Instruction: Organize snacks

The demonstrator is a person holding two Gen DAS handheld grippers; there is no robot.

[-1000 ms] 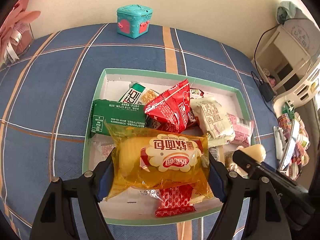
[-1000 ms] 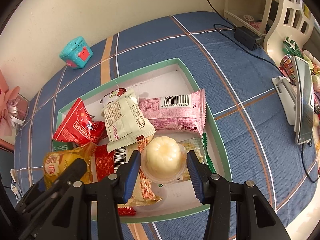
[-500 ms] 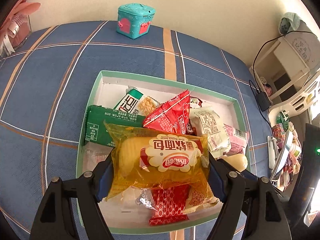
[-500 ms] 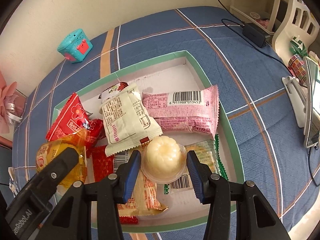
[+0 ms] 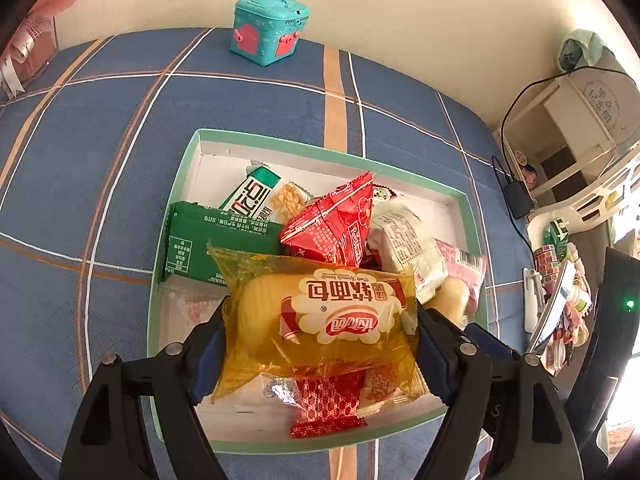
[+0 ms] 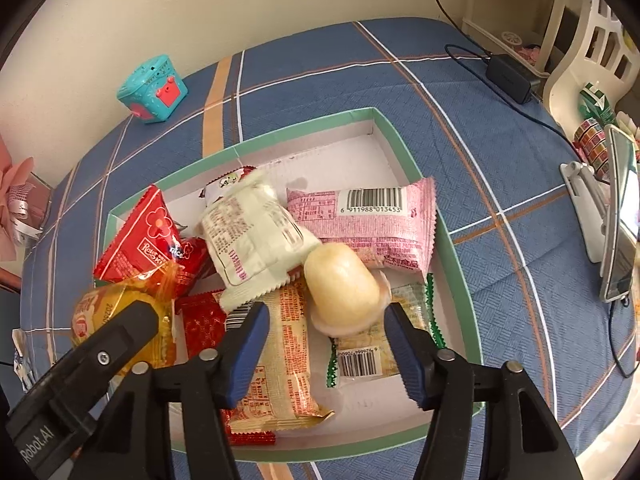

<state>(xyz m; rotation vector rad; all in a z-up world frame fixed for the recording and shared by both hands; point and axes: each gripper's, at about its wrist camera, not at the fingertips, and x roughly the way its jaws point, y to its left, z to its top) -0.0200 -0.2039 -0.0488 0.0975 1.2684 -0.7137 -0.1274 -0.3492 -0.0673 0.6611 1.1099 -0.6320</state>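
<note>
We see the left tool (image 5: 322, 332) clamped on the yellow bread packet (image 5: 320, 316), its blue pads pressing both short ends, the packet held over the near left part of the green-rimmed box (image 5: 192, 152). That box sits on a blue plaid tabletop (image 5: 100, 160), nearer its front edge than the wall side, where a teal toy box (image 5: 269, 28) stands at the back edge.

The left wrist view alone gives us the packet's printed front, a green wrapper (image 5: 208, 240) and a green-and-white bar (image 5: 256, 196) along the box's left side, and a red patterned sachet (image 5: 328, 408) under the packet.

The right wrist view alone gives us the right tool (image 6: 328, 352), its jaws opening: a pale jelly cup (image 6: 340, 284) lies tipped between them, and neither pad (image 6: 250, 344) touches it. It rests on a green-edged packet (image 6: 376, 344) near the box's near right corner. Here we also read the pink packet (image 6: 368, 228) with its barcode, the cream packet (image 6: 252, 232) and the beige packet (image 6: 288, 352) in full; the other view shows only slivers of them
</note>
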